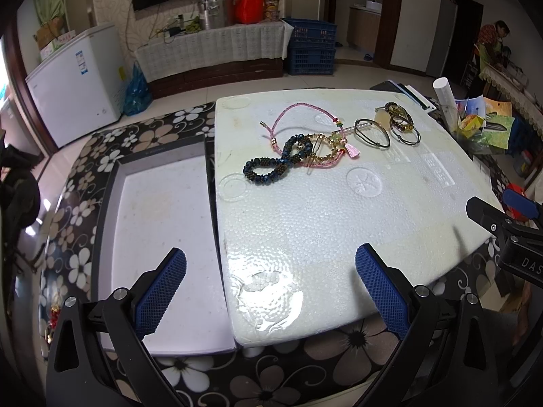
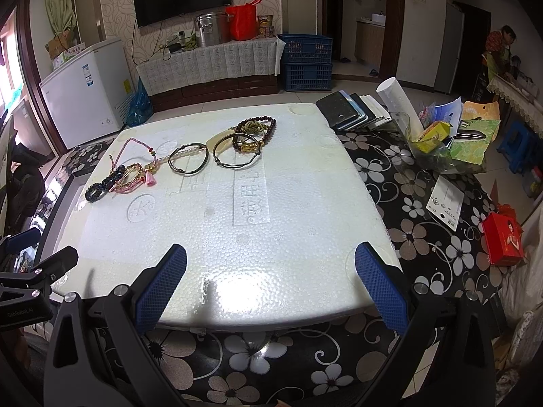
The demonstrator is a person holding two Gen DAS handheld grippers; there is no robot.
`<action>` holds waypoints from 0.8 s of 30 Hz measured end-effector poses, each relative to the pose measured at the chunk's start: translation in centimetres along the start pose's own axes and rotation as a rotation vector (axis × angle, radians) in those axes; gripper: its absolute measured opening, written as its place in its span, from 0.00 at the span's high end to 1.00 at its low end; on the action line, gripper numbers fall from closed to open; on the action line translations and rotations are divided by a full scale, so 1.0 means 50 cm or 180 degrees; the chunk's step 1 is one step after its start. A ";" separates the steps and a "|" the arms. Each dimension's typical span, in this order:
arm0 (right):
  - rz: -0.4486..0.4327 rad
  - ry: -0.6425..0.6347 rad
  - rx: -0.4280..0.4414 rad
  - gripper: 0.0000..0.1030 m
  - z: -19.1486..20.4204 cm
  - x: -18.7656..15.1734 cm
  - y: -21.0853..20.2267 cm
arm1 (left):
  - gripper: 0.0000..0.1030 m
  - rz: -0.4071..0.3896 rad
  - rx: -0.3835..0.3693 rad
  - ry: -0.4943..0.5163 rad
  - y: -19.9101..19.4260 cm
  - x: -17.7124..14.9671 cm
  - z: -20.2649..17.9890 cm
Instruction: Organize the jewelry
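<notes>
A foam board (image 1: pixel 305 224) lies on the table (image 1: pixel 152 132), with a shallow tray (image 1: pixel 163 224) just beside it at nine o'clock. The jewelry sits toward the board's twelve o'clock edge: a beaded bracelet (image 1: pixel 271 162) at eleven, a cord bracelet (image 1: pixel 295 125) overlapping it, two bangles (image 2: pixel 210 157) at one o'clock, a bead string (image 2: pixel 258 129) behind them. Stacked phones (image 2: pixel 353 108) lie beyond the board at two o'clock.
</notes>
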State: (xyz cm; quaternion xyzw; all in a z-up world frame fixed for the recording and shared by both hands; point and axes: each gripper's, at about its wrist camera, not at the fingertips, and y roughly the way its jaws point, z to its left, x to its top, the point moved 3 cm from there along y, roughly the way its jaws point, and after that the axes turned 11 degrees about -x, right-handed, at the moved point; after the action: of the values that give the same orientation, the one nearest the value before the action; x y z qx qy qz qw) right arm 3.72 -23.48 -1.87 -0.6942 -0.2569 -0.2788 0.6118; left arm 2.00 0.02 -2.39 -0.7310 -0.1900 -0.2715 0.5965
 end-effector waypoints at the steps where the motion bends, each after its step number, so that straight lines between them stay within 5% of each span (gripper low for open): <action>1: -0.0001 0.0000 0.0001 0.05 0.000 0.000 0.000 | 0.02 0.0002 0.0002 0.0002 0.000 0.000 -0.001; 24: 0.0011 -0.0015 -0.0013 0.05 0.004 -0.001 0.002 | 0.02 0.0009 -0.0027 0.0005 0.000 0.003 -0.001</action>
State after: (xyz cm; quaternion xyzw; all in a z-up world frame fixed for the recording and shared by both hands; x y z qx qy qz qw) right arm 3.76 -23.27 -2.02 -0.6966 -0.2565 -0.2767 0.6103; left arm 2.09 -0.05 -2.31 -0.7336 -0.1874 -0.2721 0.5939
